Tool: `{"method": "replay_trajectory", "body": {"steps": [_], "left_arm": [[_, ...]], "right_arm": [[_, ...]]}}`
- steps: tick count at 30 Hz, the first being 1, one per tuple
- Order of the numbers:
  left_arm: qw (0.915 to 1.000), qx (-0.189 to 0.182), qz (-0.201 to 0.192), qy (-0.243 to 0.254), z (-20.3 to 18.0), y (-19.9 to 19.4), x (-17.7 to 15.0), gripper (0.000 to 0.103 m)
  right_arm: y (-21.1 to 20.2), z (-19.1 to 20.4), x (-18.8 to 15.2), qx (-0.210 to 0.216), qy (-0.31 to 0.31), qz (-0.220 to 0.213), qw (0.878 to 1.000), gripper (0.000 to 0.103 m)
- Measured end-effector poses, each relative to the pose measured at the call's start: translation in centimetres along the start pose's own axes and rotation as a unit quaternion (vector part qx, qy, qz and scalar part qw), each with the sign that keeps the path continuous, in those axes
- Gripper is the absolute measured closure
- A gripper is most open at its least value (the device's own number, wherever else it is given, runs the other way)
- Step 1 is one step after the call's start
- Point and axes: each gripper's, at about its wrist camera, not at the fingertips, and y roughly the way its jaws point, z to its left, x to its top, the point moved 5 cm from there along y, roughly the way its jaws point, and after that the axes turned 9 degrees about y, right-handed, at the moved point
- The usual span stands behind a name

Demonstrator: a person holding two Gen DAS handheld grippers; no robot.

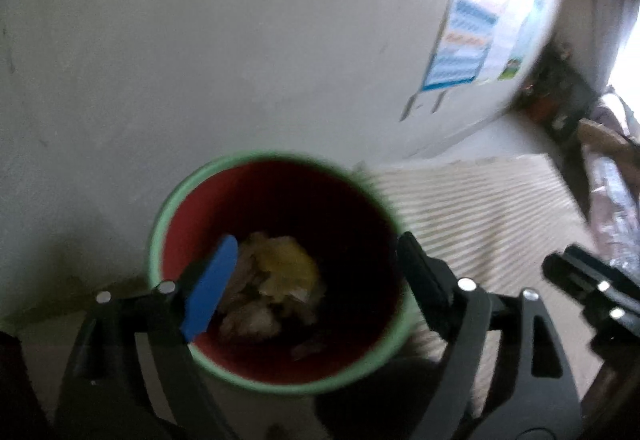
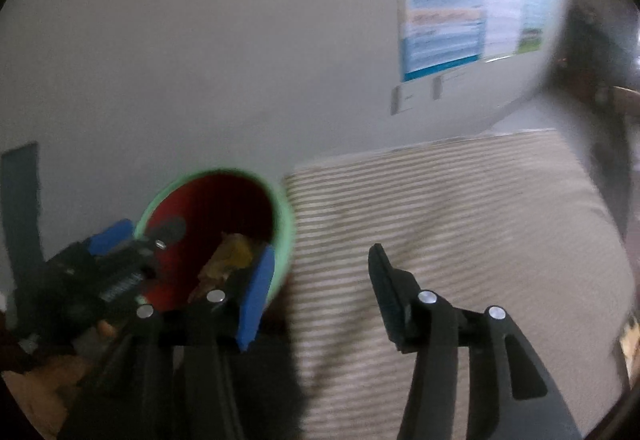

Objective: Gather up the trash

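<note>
A red bin with a green rim (image 1: 176,207) stands by the wall. Crumpled trash (image 1: 276,280), yellow and brownish, lies inside it. My left gripper (image 1: 316,280) hangs open over the bin's mouth, its blue-padded finger (image 1: 212,288) inside the rim, nothing between the fingers. In the right wrist view the bin (image 2: 286,224) is at lower left with the trash (image 2: 228,256) showing. My right gripper (image 2: 320,292) is open and empty beside the bin, above the striped mat. The left gripper (image 2: 132,240) shows at the bin's left rim.
A striped beige mat (image 2: 460,240) lies right of the bin. A white wall (image 1: 240,39) with a blue poster (image 2: 444,23) stands behind. Dark clutter (image 1: 560,91) sits at far right. The right gripper's tip (image 1: 580,280) shows at right.
</note>
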Motion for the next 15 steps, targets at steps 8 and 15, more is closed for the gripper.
{"method": "replay_trajectory", "body": {"steps": [8, 15], "left_arm": [[0.9899, -0.06, -0.118, 0.051, -9.8, -6.7, 4.1, 0.005], [0.9793, -0.042, -0.187, 0.064, -15.0, -11.4, 7.3, 0.005]], "right_arm": [[-10.4, -7.9, 0.3, -0.032, 0.051, -0.154, 0.986, 0.011], [-16.8, -11.1, 0.4, -0.069, 0.044, -0.265, 0.961, 0.007]]}}
